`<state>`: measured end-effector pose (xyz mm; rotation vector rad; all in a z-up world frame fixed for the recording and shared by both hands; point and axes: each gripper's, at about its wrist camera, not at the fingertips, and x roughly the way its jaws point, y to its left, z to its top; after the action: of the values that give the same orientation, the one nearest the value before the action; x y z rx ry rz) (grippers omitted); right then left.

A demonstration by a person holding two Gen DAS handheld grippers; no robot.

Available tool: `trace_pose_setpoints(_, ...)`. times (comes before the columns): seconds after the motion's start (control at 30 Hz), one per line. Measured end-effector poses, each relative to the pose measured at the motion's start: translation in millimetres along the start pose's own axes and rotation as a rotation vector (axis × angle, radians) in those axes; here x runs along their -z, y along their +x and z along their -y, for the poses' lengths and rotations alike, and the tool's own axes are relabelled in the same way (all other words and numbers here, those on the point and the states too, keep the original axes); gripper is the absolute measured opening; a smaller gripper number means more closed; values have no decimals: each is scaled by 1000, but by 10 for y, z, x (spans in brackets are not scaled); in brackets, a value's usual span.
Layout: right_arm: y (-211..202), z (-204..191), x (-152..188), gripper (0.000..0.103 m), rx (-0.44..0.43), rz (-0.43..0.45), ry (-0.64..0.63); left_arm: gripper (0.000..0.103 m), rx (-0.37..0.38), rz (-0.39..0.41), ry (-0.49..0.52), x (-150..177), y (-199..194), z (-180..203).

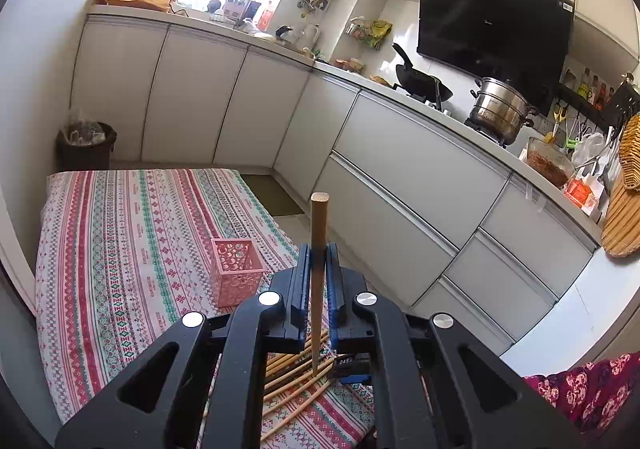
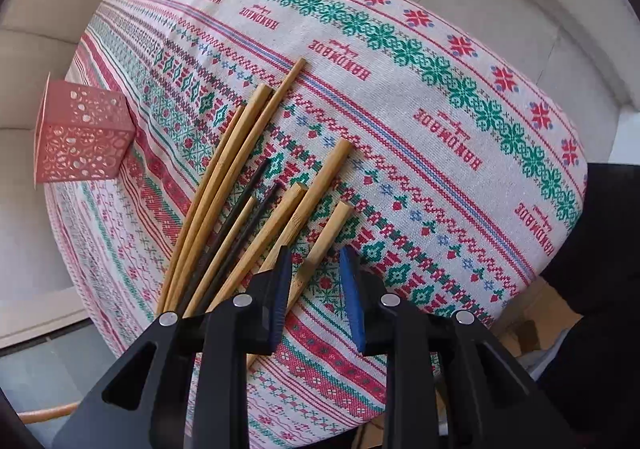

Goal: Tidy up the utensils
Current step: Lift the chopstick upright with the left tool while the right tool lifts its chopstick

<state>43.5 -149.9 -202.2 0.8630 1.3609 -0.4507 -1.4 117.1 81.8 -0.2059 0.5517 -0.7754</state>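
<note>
In the left wrist view we are holding one bamboo chopstick [image 1: 319, 245] upright, the left gripper [image 1: 318, 281] clamped narrowly on its shaft, its tip hanging just above the loose chopsticks [image 1: 296, 373] lying on the patterned tablecloth [image 1: 120, 249]; the pink perforated holder [image 1: 236, 273] is standing beyond on the cloth, apart from the gripper. We are judging that the stick, pinched at a single band, could swivel or slip as we carry it, and that its long overhang could clip the holder's rim and tip the light box over; the gripper's frame is hiding most of the pile, and whether the holder already contains anything we cannot tell.

In the right wrist view we are hovering the right gripper [image 2: 316, 289] over the near end of the pile [image 2: 256, 185], its fingers standing partly apart and pressing on nothing, one pale stick [image 2: 320, 245] running between them; closing here could catch a neighbouring stick too, or roll the bundle towards the table edge. The near ends are disappearing under the gripper; the two dark sticks [image 2: 244, 217] are possibly thinner chopsticks; the holder [image 2: 82, 137] is sitting far left, distorted.
</note>
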Motion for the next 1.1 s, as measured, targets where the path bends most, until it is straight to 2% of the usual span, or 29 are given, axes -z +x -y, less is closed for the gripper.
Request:
trace_pose_setpoints(0.07,-2,-78,-3,25,35,22,-29,7,0,3,2,-11,7,17)
trace_pose_setpoints(0.1,-3,-111,-5,18,46,40,-53,7,2,6,1,-12,7,22)
trace_pose_setpoints(0.13,-9,-110,-9,17,40,58,-80,7,4,7,0,-15,9,24)
trace_pose_setpoints(0.2,-6,-60,-20,11,5,66,-98,7,3,6,0,-10,17,28)
trace_pose_setpoints(0.27,-24,101,-88,9,-44,69,-81,7,-2,0,-3,1,35,25)
trace_pose_setpoints(0.37,-88,362,-205,8,-134,91,-49,7,-10,1,-3,16,36,40)
trace_pose_setpoints(0.5,-252,611,-232,8,-233,158,-92,7,-31,2,-2,20,67,54)
trace_pose_setpoints(0.7,-801,727,-21,8,-378,322,-245,7,-78,-1,-10,67,193,154)
trace_pose_setpoints(0.93,-1601,481,262,8,-485,542,-485,7,-130,-36,-35,225,395,356)
trace_pose_setpoints(1.1,-2049,387,309,8,-555,617,-543,7,-201,-59,-12,164,422,501)
